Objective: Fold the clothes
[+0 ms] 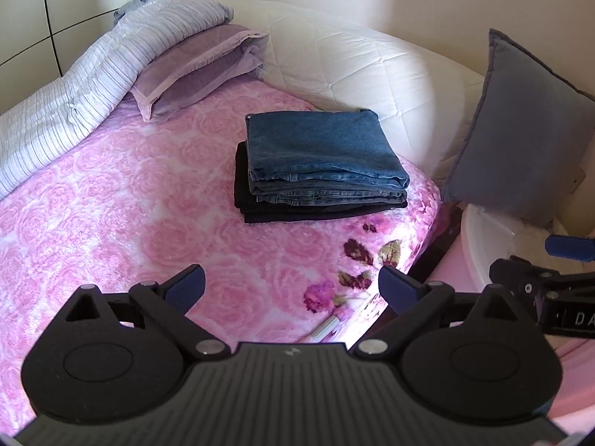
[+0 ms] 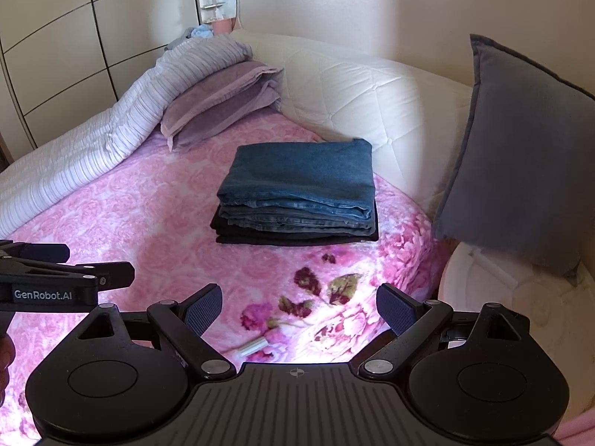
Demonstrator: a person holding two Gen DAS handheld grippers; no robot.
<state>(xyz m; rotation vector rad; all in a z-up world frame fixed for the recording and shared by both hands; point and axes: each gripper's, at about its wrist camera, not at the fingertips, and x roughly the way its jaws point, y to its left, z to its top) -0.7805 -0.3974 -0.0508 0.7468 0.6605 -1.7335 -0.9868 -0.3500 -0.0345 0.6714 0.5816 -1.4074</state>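
Observation:
A stack of folded clothes lies on the pink rose blanket (image 1: 111, 204) (image 2: 148, 215): blue jeans (image 1: 319, 148) (image 2: 305, 182) on top, a folded black garment (image 1: 253, 204) (image 2: 238, 232) underneath. My left gripper (image 1: 292, 286) is open and empty, held above the blanket's near part, well short of the stack. My right gripper (image 2: 299, 308) is open and empty too, beside the left one near the bed's corner. The right gripper's body shows at the right edge of the left wrist view (image 1: 550, 286); the left one shows at the left edge of the right wrist view (image 2: 55, 278).
A purple pillow (image 1: 197, 67) (image 2: 219, 100) and a striped quilt (image 1: 93, 85) (image 2: 111, 137) lie at the bed's far left. A white padded headboard (image 1: 353, 63) (image 2: 372, 96) runs behind the stack. A grey cushion (image 1: 520, 130) (image 2: 520, 156) leans at the right over a white round stand (image 1: 494, 245) (image 2: 483, 297).

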